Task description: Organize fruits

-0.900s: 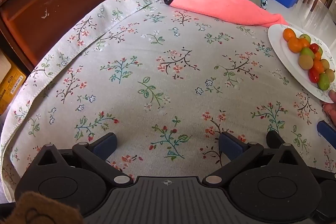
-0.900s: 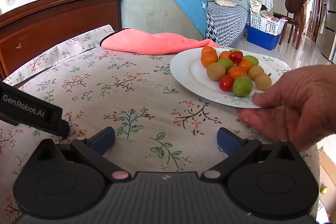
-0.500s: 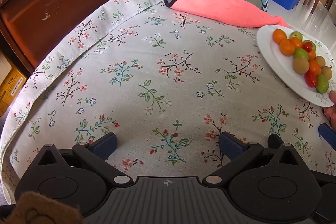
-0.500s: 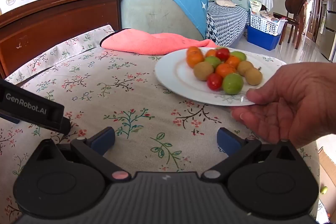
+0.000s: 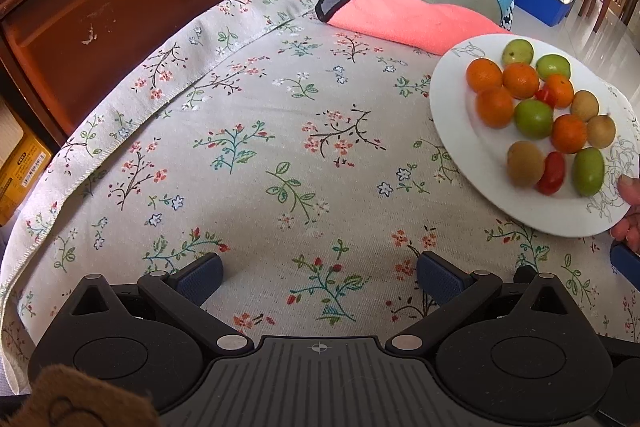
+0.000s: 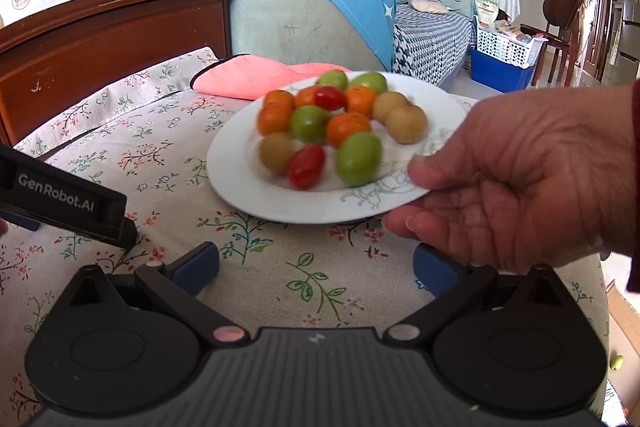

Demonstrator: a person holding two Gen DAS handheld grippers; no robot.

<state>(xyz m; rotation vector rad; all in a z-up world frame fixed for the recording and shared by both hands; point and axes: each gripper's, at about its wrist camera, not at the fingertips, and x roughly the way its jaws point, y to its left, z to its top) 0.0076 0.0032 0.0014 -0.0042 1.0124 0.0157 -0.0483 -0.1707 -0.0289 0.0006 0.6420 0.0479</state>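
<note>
Step in hand: a bare hand [image 6: 520,179] carries a white plate [image 6: 240,183] of mixed fruits [image 6: 320,135] over the floral tablecloth [image 5: 260,147]; judged, the plate is being set down before any sorting starts.
Left gripper [image 5: 320,269]: jaws spread wide, nothing between them, low over the cloth.
Right gripper [image 6: 316,265]: likewise spread and empty.
Plate position: ahead and to the right of the left gripper; just ahead of the right one, with the hand over its right finger.
Doing it well: keep the plate level (the round fruits lie loose and would roll) and lower it flat.
Grippers meanwhile: best held back until the hand is out.
Beyond: a pink towel [image 5: 404,15] lies farther ahead.
</note>
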